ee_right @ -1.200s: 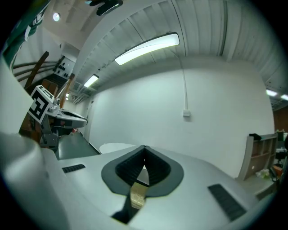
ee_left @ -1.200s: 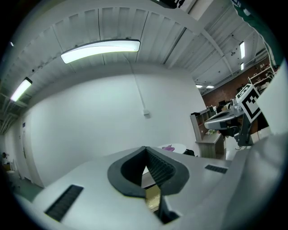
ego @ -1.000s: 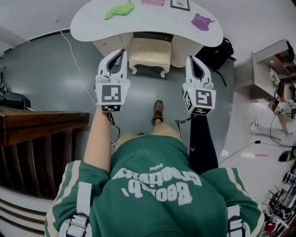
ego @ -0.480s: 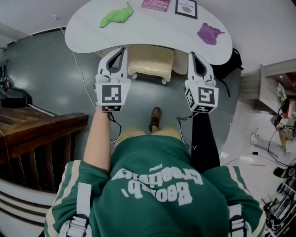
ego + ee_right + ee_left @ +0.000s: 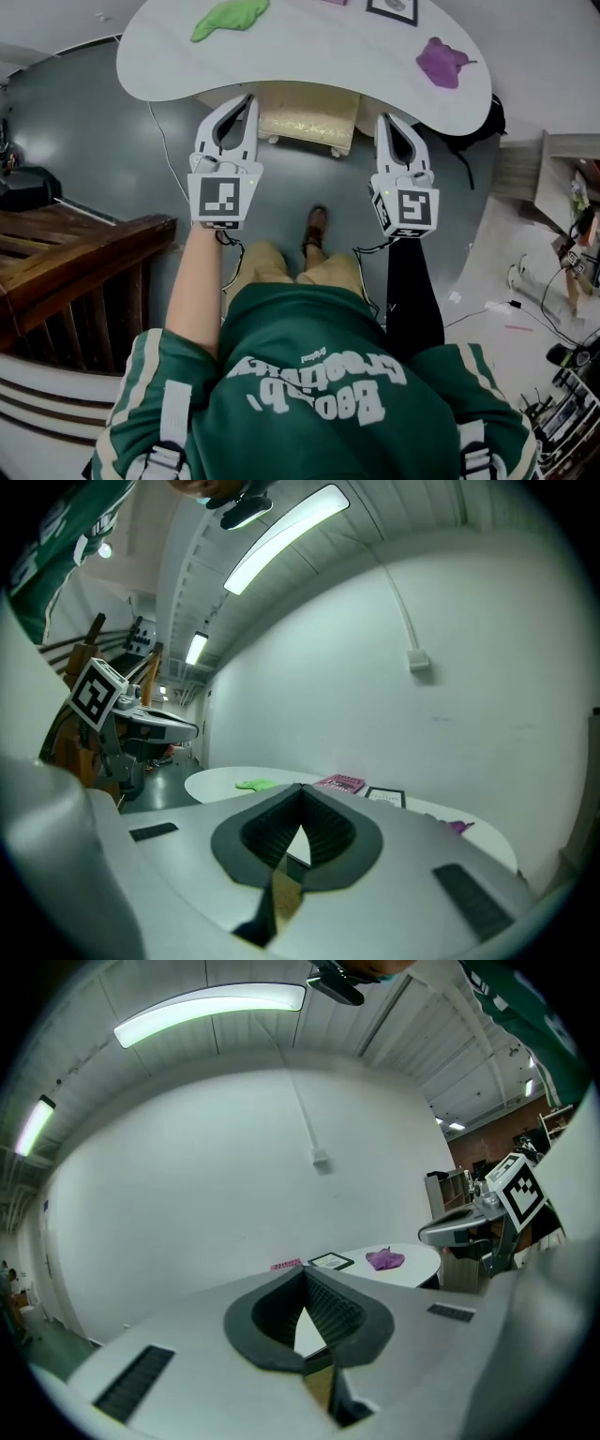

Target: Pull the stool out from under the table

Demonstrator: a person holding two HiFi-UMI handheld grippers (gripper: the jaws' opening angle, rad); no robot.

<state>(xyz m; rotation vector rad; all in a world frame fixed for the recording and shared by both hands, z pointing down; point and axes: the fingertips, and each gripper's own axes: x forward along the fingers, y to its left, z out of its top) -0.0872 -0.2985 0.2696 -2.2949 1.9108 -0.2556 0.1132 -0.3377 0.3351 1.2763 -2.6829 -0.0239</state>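
Observation:
A cream stool (image 5: 309,114) with a gold cushion stands tucked halfway under the white curved table (image 5: 300,52) in the head view. My left gripper (image 5: 248,98) is shut and empty, its tip beside the stool's left front corner. On the other side, my right gripper (image 5: 384,119) is also shut and empty, just off the stool's right front corner. Whether either tip touches the stool is unclear. In the left gripper view the closed jaws (image 5: 302,1274) point level at the tabletop. The right gripper view shows its closed jaws (image 5: 302,789) the same way, with a gold sliver of stool (image 5: 281,897) below.
On the table lie a green cloth (image 5: 228,17), a purple cloth (image 5: 445,61) and a framed picture (image 5: 394,9). A dark wooden railing (image 5: 75,272) stands at the left. A black bag (image 5: 492,117) sits by the table's right end. The person's shoe (image 5: 316,225) is behind the stool.
The person has stepped toward the table. Both grippers have moved forward and lower, from short of the stool to either side of its front. Both stayed shut.

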